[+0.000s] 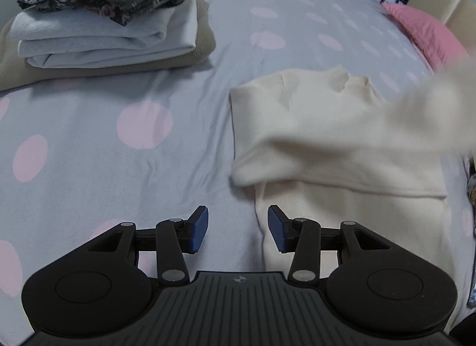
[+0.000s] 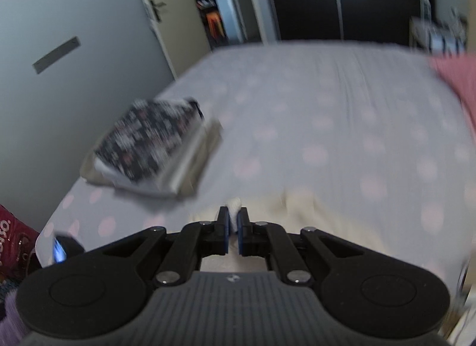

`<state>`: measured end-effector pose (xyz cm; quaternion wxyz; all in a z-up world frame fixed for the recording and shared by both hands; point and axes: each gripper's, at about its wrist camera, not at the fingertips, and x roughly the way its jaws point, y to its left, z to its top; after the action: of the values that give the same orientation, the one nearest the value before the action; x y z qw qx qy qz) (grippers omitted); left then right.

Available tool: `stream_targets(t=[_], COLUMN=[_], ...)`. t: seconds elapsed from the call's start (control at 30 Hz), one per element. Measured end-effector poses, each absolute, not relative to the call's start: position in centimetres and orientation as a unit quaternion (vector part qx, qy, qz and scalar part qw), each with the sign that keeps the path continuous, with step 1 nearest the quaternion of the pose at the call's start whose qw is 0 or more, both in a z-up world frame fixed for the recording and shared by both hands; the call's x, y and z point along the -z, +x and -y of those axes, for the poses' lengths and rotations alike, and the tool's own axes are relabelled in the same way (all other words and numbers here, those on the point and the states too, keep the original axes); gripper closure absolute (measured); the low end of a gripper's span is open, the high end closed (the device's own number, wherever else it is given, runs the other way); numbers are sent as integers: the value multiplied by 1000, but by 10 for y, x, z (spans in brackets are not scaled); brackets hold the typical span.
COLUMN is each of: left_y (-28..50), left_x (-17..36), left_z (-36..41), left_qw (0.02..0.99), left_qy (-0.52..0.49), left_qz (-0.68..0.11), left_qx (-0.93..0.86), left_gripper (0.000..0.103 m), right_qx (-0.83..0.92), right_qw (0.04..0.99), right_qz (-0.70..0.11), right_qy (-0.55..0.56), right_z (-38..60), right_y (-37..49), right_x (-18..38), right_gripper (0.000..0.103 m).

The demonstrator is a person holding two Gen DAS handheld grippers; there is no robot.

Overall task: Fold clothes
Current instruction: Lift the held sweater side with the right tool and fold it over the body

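A cream-coloured soft knit sweater with a high collar (image 1: 312, 125) is spread on the bed with the pale grey sheet dotted in pink (image 1: 148, 167), toward 3 o'clock in the left wrist view. Its collar is turned to 12 o'clock and its hem toward the camera. One sleeve (image 1: 372, 134) is seen blurred and lifted across the body from 3 o'clock toward 9 o'clock, apparently so that it can be laid over the chest as a fold.

The right gripper (image 2: 233, 224) is closed almost fully, and a small piece of the cream cloth (image 2: 234, 206) is pinched between its blue pads. It is judged to be the end of the sleeve, held at its tip so that the whole sleeve follows.

The left gripper (image 1: 238, 228) is held about half open above the lower left edge of the sweater, and nothing is gripped by it. It seems to be kept ready there to steady or take the hem.

A stack of folded clothes, with a black flowered piece on top of grey and beige ones (image 1: 104, 12), is placed at 11 o'clock, well apart, probably so that room is left for folding. A pink pillow (image 1: 422, 33) is seen at 2 o'clock.
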<state>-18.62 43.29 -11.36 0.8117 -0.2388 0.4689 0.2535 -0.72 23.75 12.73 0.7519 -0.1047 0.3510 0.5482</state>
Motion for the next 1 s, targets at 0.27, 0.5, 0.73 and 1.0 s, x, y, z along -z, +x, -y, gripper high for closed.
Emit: stream_targets(t=[0.27,0.5,0.73,1.0], left_y=[-175,-155,-146,-149], left_x=[130,123,143,157], left_z=[-424,-406,-425,-428], left_qw=[847,876,865,852], left_qy=[-207,-152,-165,-159], left_qz=[-439,-403,-404,-425], left_qx=[-215,-217,-247,-262], left_gripper=[61,53,76,76], right_qx=[-549,-570,-578,-512], right_qw=[769,749,747,777], right_qz=[-298,-306,-289,-326], right_qy=[-136,-144,-154,-168], right_z=[-292,-309,-305,-259], right_y=[-8,-15,-11,52], right_x=[-187,-183,-190,-147], right_gripper=[96,96,96,96])
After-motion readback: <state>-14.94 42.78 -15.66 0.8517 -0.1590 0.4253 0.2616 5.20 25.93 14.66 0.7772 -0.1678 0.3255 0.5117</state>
